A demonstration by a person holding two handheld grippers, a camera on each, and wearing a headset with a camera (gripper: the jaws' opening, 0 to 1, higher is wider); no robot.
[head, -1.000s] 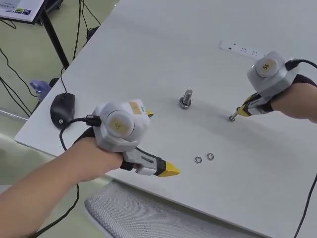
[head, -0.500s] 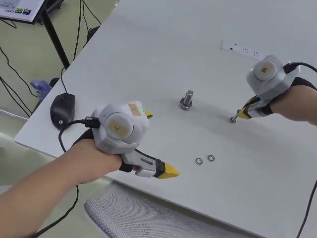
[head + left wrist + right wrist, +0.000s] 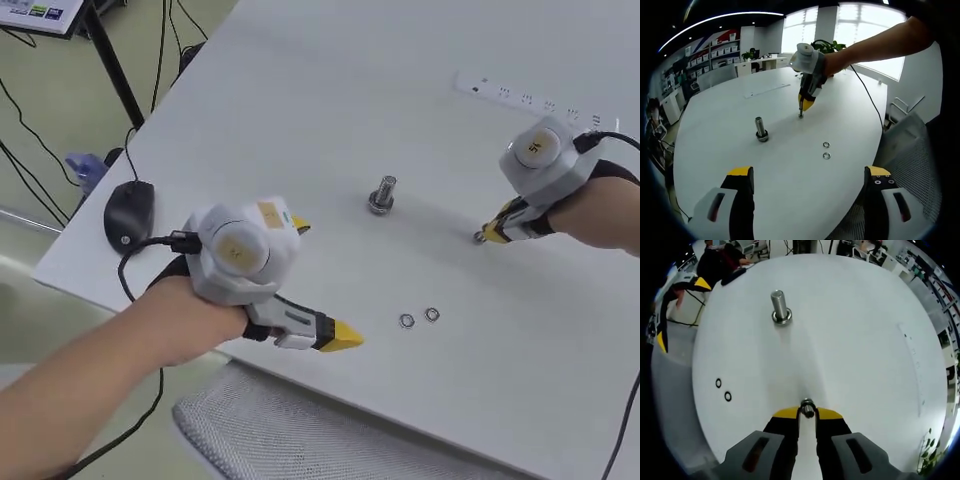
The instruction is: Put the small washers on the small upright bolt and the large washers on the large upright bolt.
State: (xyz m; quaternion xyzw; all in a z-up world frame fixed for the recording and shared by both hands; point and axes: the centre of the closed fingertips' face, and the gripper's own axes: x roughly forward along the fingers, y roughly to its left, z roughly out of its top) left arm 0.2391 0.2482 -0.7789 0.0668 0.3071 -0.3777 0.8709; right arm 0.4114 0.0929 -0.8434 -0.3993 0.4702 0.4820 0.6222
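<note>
Two small washers (image 3: 407,321) loose, lower centre of tabletop (image 3: 300,90) | right tongs (image 3: 808,413) pinched around small bolt (image 3: 480,237), right of head view | large bolt (image 3: 383,195) mid-frame | left tongs (image 3: 807,180) spread, empty | tip: we'd let go gently, lift straight up, don't tip the bolt

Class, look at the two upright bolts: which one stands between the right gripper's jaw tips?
The small bolt, the thin one at the right gripper; the thicker large bolt stands well apart from it.
</note>
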